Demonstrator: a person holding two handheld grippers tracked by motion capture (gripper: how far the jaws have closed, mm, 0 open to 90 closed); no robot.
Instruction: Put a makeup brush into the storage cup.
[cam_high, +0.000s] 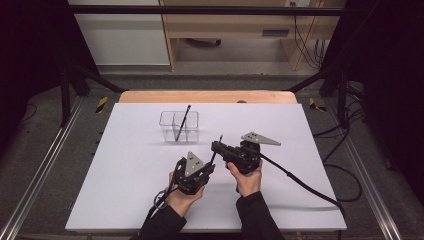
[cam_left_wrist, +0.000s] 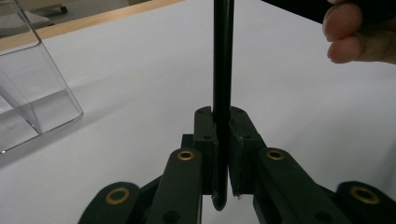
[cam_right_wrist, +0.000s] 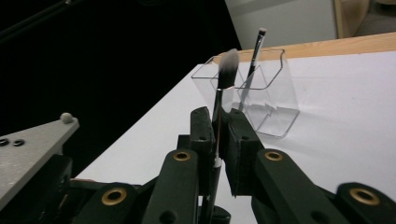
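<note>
White tabletop (cam_high: 125, 175): both tools, left (cam_left_wrist: 222, 140) and right (cam_right_wrist: 219, 140), clamp one brush (cam_right_wrist: 226, 70); bristles visible from the right gripper view.

Clear glossy plastic compartment holder (cam_right_wrist: 261, 93); slim brush with glossy black handle and soft grey bristles (cam_right_wrist: 226, 70); matt white surface (cam_high: 125, 175) with pale wooden edge.
</note>
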